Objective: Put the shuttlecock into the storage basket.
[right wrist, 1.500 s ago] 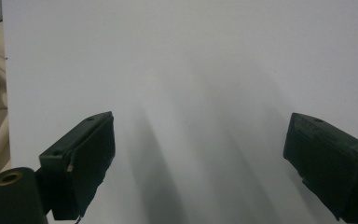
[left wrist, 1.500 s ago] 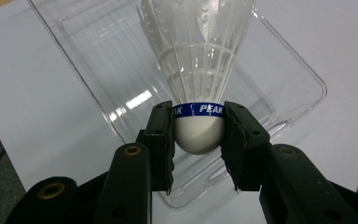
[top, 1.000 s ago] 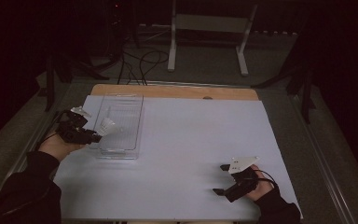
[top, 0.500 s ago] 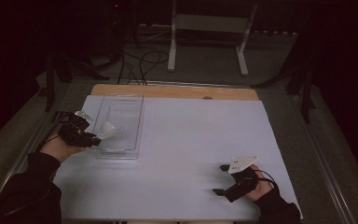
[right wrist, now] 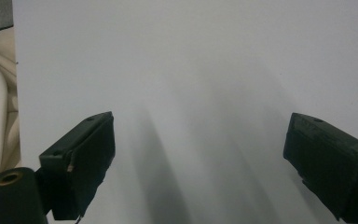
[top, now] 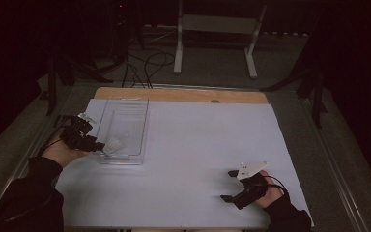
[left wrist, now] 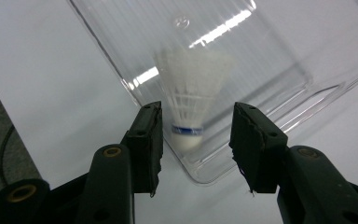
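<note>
Left tongs [left wrist: 196, 140] just opening, pads now clear of shuttlecock [left wrist: 191, 100]; shuttlecock lying released inside clear tray [left wrist: 279, 60], near corner. Drop looking done. Right tongs [right wrist: 200, 163] resting wide open, empty, on counter [top: 212, 145].

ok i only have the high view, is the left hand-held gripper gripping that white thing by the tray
observer: no. the left hand-held gripper has just been opening its jaws. the shuttlecock sits between them and neither pad touches it.
operator: is it inside the tray or on the table
observer: inside, at a corner of the clear tray, with its blue-banded cork end toward the gripper.
</note>
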Demonstrator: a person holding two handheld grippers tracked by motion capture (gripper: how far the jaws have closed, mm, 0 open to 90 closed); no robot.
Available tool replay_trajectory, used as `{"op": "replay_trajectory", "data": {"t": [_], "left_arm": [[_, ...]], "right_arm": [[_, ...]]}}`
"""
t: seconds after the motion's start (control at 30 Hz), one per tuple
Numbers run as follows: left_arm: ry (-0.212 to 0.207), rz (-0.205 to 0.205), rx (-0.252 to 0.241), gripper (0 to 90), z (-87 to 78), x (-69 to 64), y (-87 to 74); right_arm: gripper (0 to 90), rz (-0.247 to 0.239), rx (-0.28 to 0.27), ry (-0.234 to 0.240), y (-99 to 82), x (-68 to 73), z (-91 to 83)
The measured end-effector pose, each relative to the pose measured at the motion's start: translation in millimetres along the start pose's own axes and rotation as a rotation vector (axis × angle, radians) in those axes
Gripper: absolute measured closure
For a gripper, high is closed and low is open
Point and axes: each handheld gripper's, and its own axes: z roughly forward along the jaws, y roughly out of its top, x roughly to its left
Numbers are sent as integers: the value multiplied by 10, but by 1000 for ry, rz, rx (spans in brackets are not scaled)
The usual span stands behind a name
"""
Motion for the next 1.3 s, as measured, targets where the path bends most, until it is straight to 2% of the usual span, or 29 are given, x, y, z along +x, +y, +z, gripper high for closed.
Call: {"op": "replay_trajectory", "data": {"t": [0.13,0.2,0.33,0.43,0.57,0.63,0.73,0.87,0.97,1.03,1.07,1.1,1.17,1.3], "left_arm": [[2,-5,-13,475,-29,-25,16],[5,-6,-20,396,-36,-53,37],[1,0,-25,349,-32,-88,63],[-6,-1,-37,277,-33,-116,85],[-54,-21,-63,145,-43,-131,113],[-69,-11,-68,143,-49,-146,129],[-93,9,-77,80,-44,-187,160],[-99,13,-90,15,-21,-227,203],[-91,27,-85,1,-10,-245,217],[-105,28,-133,0,-34,-263,228],[-105,28,-133,0,-34,-263,228],[-97,26,-169,0,-69,-271,245],[-112,26,-181,0,-84,-279,257],[-121,58,-198,0,-106,-374,324]], "right_arm": [[92,1,-1,1,0,0,-2],[92,3,-1,2,-2,1,2],[92,-1,-2,4,2,6,2],[92,-2,-2,2,0,3,5],[91,-2,-4,-1,-3,7,11],[92,-2,-9,-5,-2,8,8],[91,1,-20,-13,1,2,-7],[92,5,-17,-11,-6,0,-5],[91,4,-12,-10,-10,7,5],[92,3,-15,-8,-12,7,4],[92,4,-15,-8,-12,6,2],[91,7,-16,-8,-13,5,2],[92,6,-15,-11,-13,3,1],[91,4,-7,-8,-8,9,11]]}}
